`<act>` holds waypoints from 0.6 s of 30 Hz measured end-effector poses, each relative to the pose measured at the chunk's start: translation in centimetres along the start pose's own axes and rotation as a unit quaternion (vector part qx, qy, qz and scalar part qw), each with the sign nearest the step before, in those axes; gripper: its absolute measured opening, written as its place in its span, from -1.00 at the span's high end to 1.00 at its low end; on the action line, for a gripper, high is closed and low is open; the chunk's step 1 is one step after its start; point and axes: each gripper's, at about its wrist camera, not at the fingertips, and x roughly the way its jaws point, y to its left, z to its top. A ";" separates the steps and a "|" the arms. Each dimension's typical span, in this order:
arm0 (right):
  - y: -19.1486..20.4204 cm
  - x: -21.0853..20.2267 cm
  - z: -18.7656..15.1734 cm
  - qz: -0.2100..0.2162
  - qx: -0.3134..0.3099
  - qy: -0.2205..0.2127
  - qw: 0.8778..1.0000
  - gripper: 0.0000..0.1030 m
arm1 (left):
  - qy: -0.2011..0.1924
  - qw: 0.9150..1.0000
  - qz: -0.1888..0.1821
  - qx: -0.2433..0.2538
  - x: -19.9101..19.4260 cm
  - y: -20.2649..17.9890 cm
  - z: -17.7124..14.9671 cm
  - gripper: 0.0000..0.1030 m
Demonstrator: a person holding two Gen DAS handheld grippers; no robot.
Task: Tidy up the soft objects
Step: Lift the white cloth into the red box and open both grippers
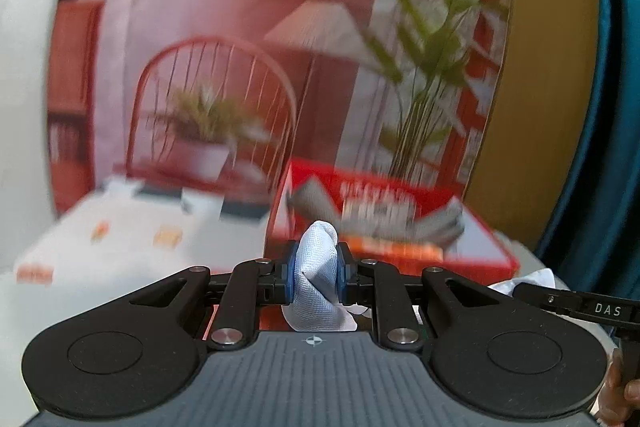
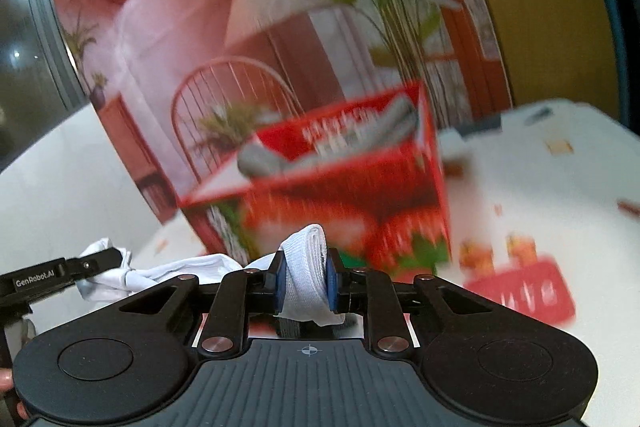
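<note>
left gripper [image 1: 317, 269] clamped on one end of a white sock [image 1: 320, 267], right gripper [image 2: 304, 277] pinching the other end, sock strung left-right between them. only visible from the right wrist: red packet [image 2: 520, 293] near right. red box [image 1: 384, 223] holding grey socks [image 1: 436, 223] just beyond, printed backdrop [image 1: 240, 27] far.

The left tool [image 1: 316, 277] has its jaws drawn close, the blue pads [image 1: 291, 275] pressing from both sides on a bunched fold of white cloth [image 1: 318, 267] that stands up between them and hangs below. It points forward and a little downward, above the bench. The right tool [image 2: 305, 285] is in the same pose, its pads [image 2: 280, 285] clamped on another part of the cloth. Each tool shows at the edge of the other's view, side by side. Fingertips of the right hand [image 1: 618, 393] wrap its handle.
</note>
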 end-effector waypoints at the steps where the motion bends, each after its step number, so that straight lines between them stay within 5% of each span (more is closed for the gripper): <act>1: 0.3 0.2 1.2 0.001 -0.011 -0.012 1.000 0.65 | -0.004 1.000 -0.001 0.004 0.6 -0.2 1.2 0.61; 9: 0.6 3.6 8.1 -0.003 -0.087 -0.053 0.995 0.66 | 0.031 0.995 0.003 0.096 7.1 -4.1 6.5 0.61; 18: -2.1 8.3 9.1 -0.031 -0.080 0.007 0.996 0.68 | 0.137 0.985 0.003 0.102 15.4 -4.4 5.8 0.61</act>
